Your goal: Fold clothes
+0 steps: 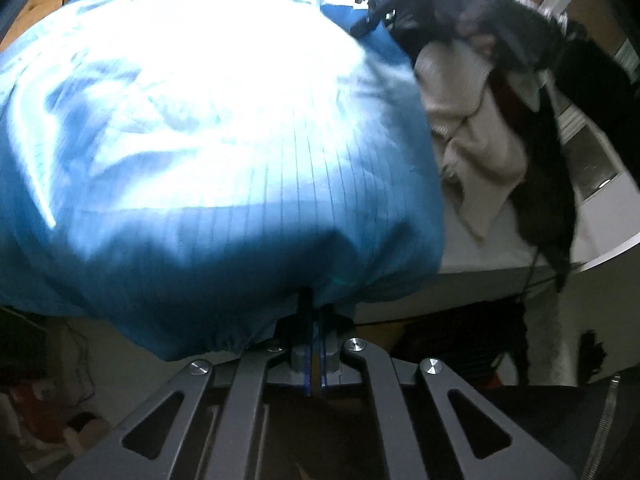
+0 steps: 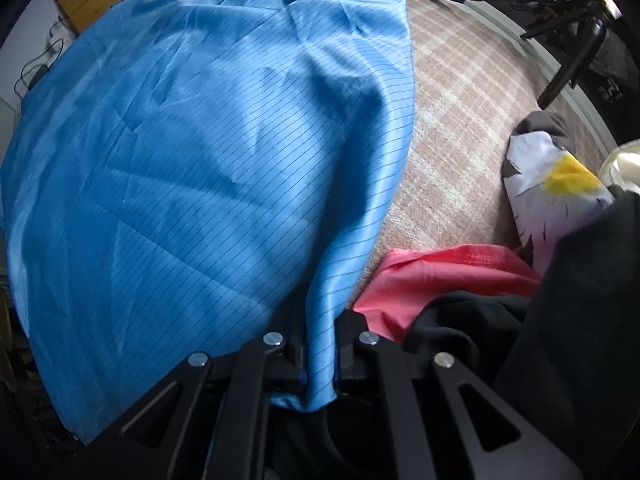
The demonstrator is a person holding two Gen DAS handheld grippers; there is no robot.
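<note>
A blue garment (image 2: 200,152) with thin dark stripes is spread wide in front of both cameras, one side laid over a checked blanket (image 2: 472,92). Its gathered edge is pinched in the left gripper (image 1: 316,316), whose jaws are pressed together on the cloth. A bunched fold of the same garment is clamped between the closed jaws of the right gripper (image 2: 320,376). Beside that fold, a pink cloth (image 2: 440,280) and a black cloth (image 2: 480,328) are seen on the blanket. In the left view, a cream top (image 1: 472,120) and dark clothes (image 1: 540,140) are heaped near the garment.
</note>
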